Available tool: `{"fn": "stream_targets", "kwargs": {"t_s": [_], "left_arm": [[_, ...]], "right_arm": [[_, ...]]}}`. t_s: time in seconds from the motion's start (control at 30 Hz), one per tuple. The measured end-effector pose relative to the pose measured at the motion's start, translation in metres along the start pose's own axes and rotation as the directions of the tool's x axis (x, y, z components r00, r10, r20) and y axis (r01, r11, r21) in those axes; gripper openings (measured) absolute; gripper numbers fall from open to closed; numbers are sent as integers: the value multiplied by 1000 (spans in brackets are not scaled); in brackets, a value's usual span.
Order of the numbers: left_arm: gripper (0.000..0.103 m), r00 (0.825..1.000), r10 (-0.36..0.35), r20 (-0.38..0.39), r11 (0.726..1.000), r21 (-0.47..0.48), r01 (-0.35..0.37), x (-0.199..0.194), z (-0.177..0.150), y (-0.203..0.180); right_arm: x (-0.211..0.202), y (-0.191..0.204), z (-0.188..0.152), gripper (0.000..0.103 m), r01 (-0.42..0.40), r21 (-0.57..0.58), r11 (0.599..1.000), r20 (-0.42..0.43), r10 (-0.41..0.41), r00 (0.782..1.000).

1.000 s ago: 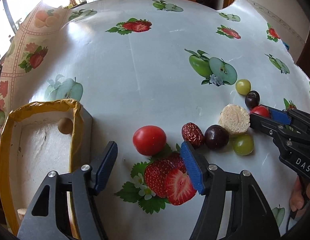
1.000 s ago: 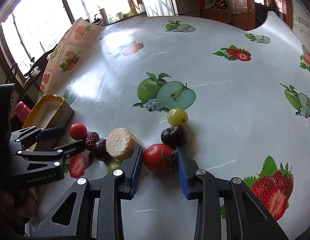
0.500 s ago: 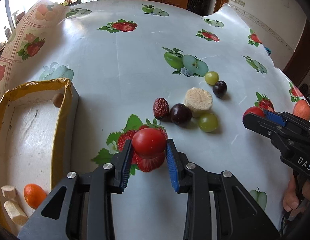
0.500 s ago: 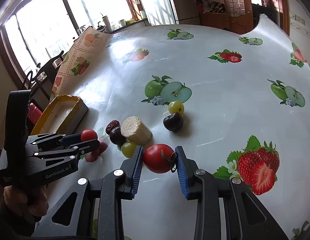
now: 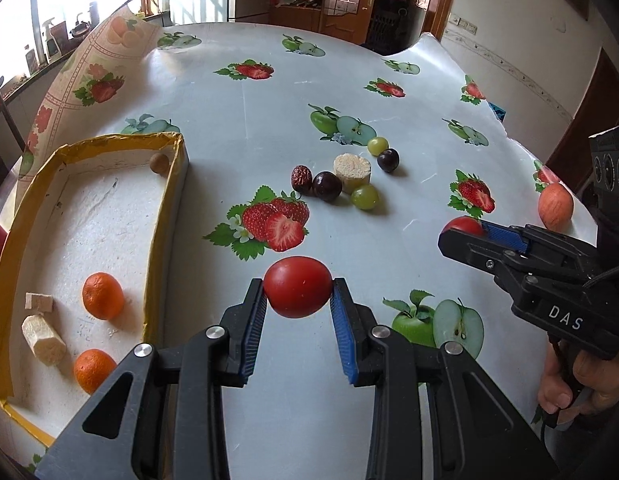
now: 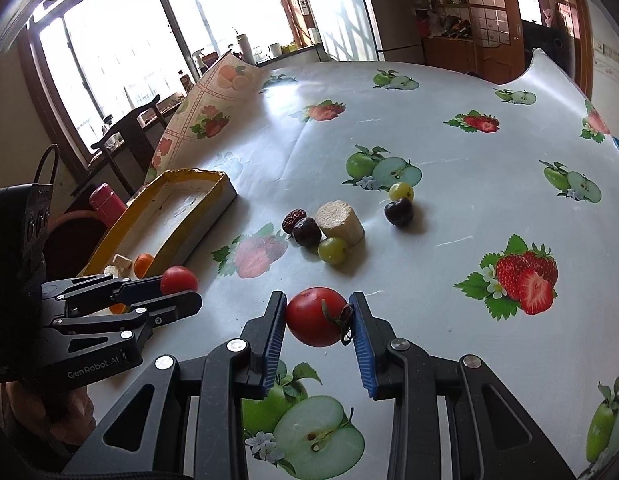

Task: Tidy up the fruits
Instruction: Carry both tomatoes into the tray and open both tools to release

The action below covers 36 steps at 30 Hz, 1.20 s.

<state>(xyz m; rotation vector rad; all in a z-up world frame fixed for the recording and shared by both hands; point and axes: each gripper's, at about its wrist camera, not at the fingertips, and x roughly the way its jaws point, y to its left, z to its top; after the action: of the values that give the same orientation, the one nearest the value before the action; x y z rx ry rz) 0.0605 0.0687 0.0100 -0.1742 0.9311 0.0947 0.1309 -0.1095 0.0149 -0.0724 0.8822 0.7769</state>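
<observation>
The left gripper [image 5: 297,294] squeezed a smooth, round red tomato [image 5: 297,287] between its blue ridged pads, up off the table, likely so it could go into the white foam tray [image 5: 165,184] with the yellow rim, where two bumpy oranges [image 5: 102,295] lay. The right gripper [image 6: 317,320] pinched another tomato [image 6: 315,316] with a dry stem. Shiny grapes [image 5: 364,196] waited on the slick tablecloth [image 5: 237,128].

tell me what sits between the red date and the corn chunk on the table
A dark plum sits between the red date and the corn chunk, touching both; clearest in the left wrist view.
</observation>
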Motion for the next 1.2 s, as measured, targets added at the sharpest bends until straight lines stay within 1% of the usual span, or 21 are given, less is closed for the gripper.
{"fn": "stream_targets", "kwargs": {"t_s": [0.2, 0.53, 1.0, 1.2], "left_arm": [[30, 1000, 23, 6, 1000, -14, -23, -13, -10, 12], [30, 998, 61, 30, 998, -25, -60, -30, -17, 32], [30, 997, 68, 36, 996, -55, -66, -37, -19, 60], [30, 996, 82, 39, 994, -82, -79, -40, -18, 81]], "right_arm": [[-7, 13, -8, 33, -10, -13, 1000, -3, 10, 1000], [-10, 42, -5, 33, -29, -51, 998, -1, 29, 1000], [7, 77, 6, 33, -55, -100, 993, -22, 53, 998], [19, 94, 12, 33, -74, -118, 990, -36, 71, 997]]}}
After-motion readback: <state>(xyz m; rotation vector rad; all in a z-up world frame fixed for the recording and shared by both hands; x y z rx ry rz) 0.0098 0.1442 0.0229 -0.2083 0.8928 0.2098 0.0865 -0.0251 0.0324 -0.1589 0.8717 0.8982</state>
